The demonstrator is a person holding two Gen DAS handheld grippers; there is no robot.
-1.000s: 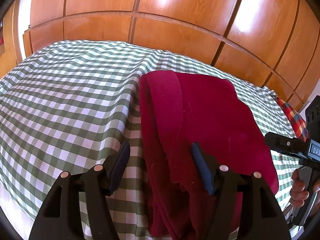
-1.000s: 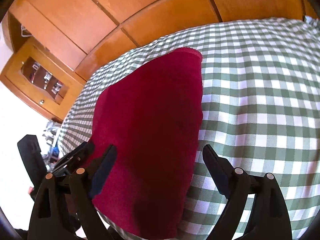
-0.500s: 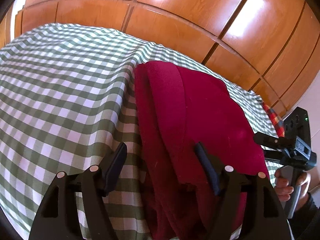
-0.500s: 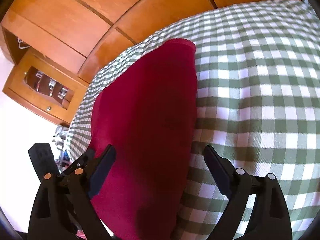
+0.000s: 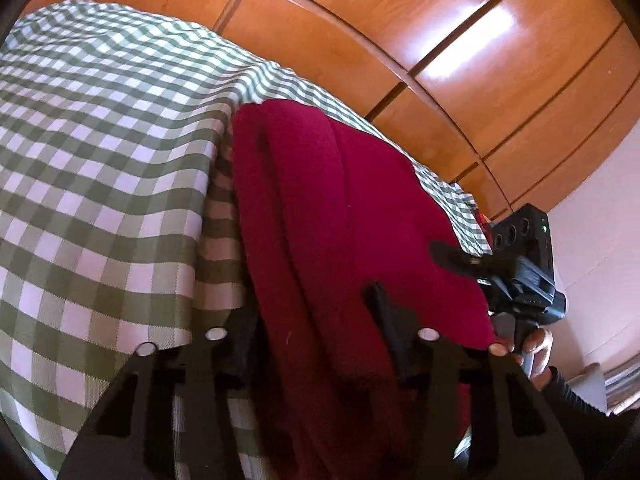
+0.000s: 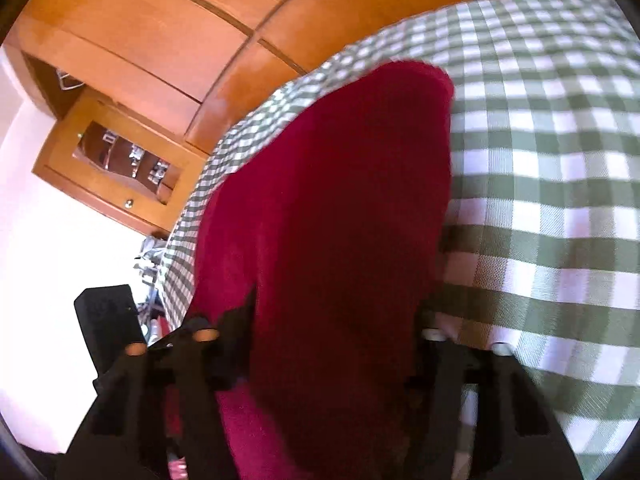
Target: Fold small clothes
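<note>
Straddling the near end of the dark red knitted garment, the black two-finger left gripper has its jaws spread wide, one finger at the cloth's left edge over the checks, the other resting on the red fabric; nothing is pinched between them. Right wrist view: black two-finger right gripper likewise spread, the garment filling the gap between its fingers and hanging below the frame edge; whether the pads touch the cloth cannot be told, as this frame is blurred. Garment lies lengthwise on the green-and-white checked tablecloth, folded in long overlapping layers with a rolled ridge along its left side, far end rounded. In the left view the right gripper shows at the garment's right edge, held by a bare hand with a dark sleeve. Tablecloth extends well beyond the garment on both sides. Behind, glossy orange-brown wooden panel doors; in the right view, a small wooden framed cabinet against a white wall
</note>
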